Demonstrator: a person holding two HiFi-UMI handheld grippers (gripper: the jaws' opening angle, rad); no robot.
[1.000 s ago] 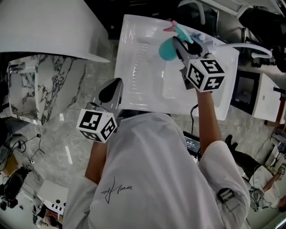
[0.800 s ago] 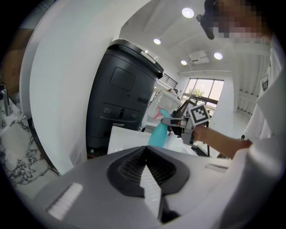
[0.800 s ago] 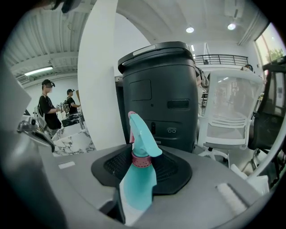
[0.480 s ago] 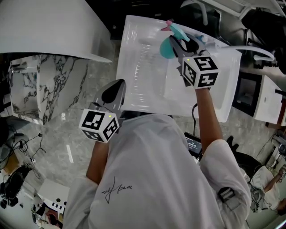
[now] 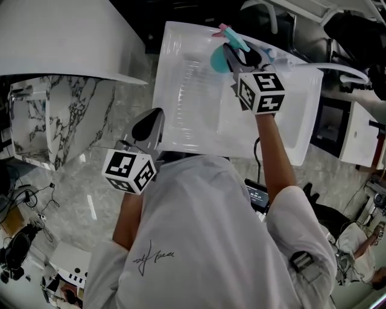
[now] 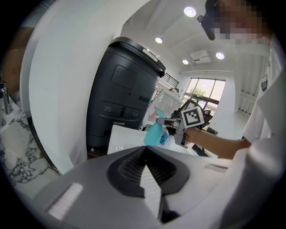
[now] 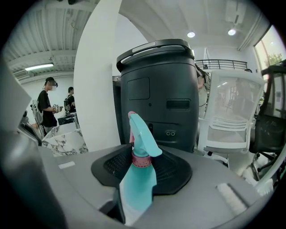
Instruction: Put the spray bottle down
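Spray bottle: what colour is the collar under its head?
The collar is pink; the right gripper view shows it best.

Bright, evenly lit interior
Light is cast by ceiling spots (image 6: pixel 190 10) above the left hand-held gripper (image 6: pixel 145 151); the window (image 6: pixel 206 88) beyond it is overexposed; edges are bent and darkened.

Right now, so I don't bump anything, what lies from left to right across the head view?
marble counter → left gripper → spray bottle → right forearm
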